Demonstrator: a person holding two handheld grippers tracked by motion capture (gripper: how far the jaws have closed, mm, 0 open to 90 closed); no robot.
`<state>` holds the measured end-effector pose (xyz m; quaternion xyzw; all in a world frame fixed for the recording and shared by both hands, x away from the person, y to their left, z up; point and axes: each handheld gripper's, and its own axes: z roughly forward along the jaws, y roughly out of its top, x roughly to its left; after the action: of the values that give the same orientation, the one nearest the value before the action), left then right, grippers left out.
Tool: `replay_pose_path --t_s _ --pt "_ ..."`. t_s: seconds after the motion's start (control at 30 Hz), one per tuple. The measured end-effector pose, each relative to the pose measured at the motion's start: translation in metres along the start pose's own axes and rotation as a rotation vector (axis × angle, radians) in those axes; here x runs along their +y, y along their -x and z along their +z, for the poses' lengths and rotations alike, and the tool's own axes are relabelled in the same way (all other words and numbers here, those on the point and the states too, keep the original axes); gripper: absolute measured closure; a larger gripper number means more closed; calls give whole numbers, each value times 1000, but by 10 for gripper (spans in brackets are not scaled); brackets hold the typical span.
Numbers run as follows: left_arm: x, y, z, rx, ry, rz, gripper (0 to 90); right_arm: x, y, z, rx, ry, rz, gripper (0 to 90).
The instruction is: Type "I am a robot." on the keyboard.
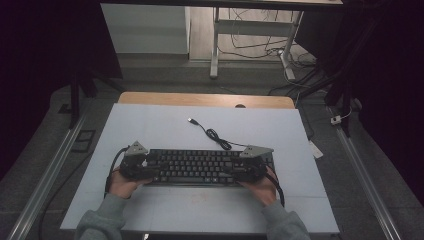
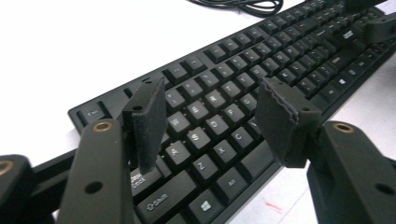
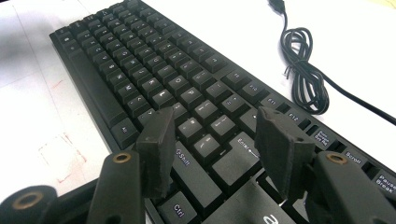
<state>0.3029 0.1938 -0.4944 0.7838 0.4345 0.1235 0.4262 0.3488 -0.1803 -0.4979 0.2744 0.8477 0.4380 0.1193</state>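
ITEM: keyboard (image 1: 197, 166), black, flat on white mat (image 1: 150, 125), cable coil (image 1: 218, 138) just behind | LEFT: left gripper (image 2: 210, 123) released, jaws spread above its left end | RIGHT: right gripper (image 3: 212, 149) released above its right end | HANDLING: close both ends evenly on edges, avoid keys, lift level, watch cable.

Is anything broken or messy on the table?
Nothing looks broken. The keyboard lies flat and straight on the table, with all keys in place. Its cable is unplugged, bundled loosely behind it. Faint red marks stain the table surface near the keyboard's front edge.
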Motion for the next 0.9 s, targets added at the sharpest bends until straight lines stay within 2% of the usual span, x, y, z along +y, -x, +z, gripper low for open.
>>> replay_pose_path --t_s 0.27,0.5,0.9 --pt "3 7 1 -30 3 6 430 0 0 0 0 1 0 481" --pt "5 16 5 -52 -13 23 440 0 0 0 2 0 -1 481" --pt "7 37 17 -94 -78 91 478 0 0 0 5 -1 -3 481"
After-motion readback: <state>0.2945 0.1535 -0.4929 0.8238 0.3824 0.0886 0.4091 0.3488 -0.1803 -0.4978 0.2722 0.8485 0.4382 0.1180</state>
